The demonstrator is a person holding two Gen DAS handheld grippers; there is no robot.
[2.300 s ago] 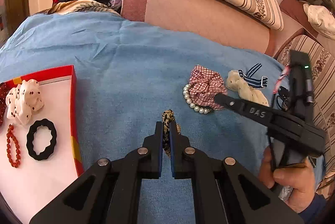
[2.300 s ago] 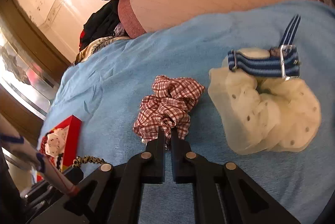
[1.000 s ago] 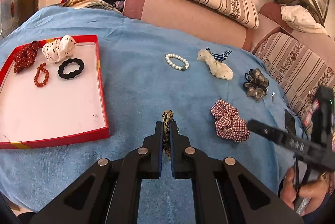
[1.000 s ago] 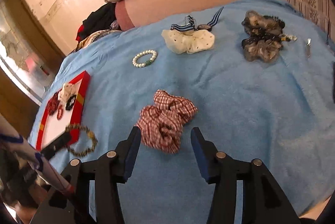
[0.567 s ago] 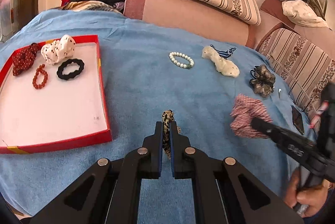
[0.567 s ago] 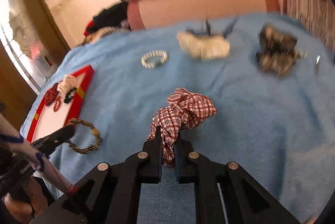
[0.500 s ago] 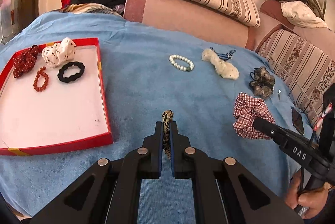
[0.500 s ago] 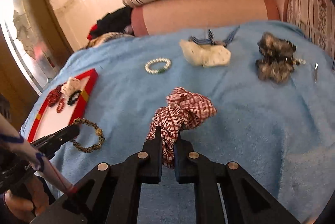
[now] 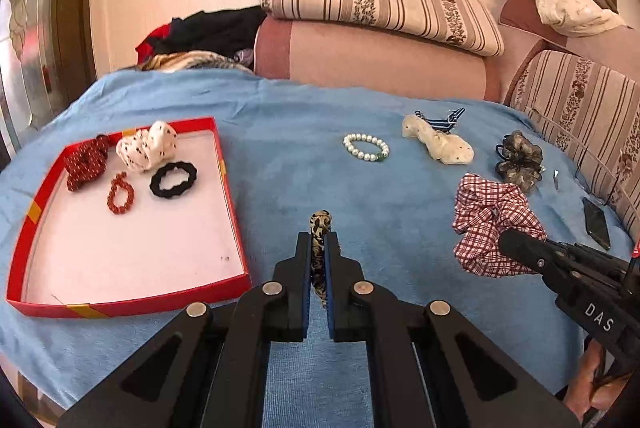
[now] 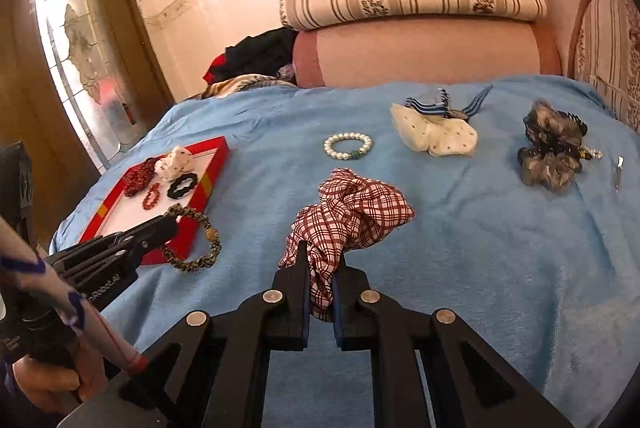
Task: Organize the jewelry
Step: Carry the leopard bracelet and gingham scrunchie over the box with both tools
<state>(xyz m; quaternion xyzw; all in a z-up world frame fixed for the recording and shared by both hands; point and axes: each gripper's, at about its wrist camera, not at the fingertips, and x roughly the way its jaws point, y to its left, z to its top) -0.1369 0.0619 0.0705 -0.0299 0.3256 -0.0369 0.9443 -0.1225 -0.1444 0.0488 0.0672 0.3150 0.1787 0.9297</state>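
We hold the left gripper [image 9: 317, 260] with its fingers clamped on the leopard-print bracelet [image 9: 319, 228], which from the left wrist view shows only edge-on as a thin strip; its full loop reads only in the right wrist view, at nine o'clock from the plaid scrunchie [image 10: 352, 212]. Our right gripper [image 10: 321, 278] has its fingers pinched together on the lower folds of that scrunchie, the rest of the cloth bunching up above the tips, clear of the blue cloth [image 9: 288, 168].

At ten o'clock from the left gripper lies the red tray [image 9: 232, 196], holding a red scrunchie [image 9: 86, 162], a white spotted scrunchie [image 9: 146, 146], a black hair tie [image 9: 173, 180] and a red bead bracelet [image 9: 120, 193]. At twelve o'clock rests the pearl bracelet [image 9: 366, 147], and at one o'clock the cream scrunchie [image 9: 440, 146] with a striped ribbon partly under it. The grey scrunchie [image 9: 518, 160] at two o'clock is hard to make out in detail. The hand [image 9: 592, 384] on the right gripper is cut off at the frame edge.
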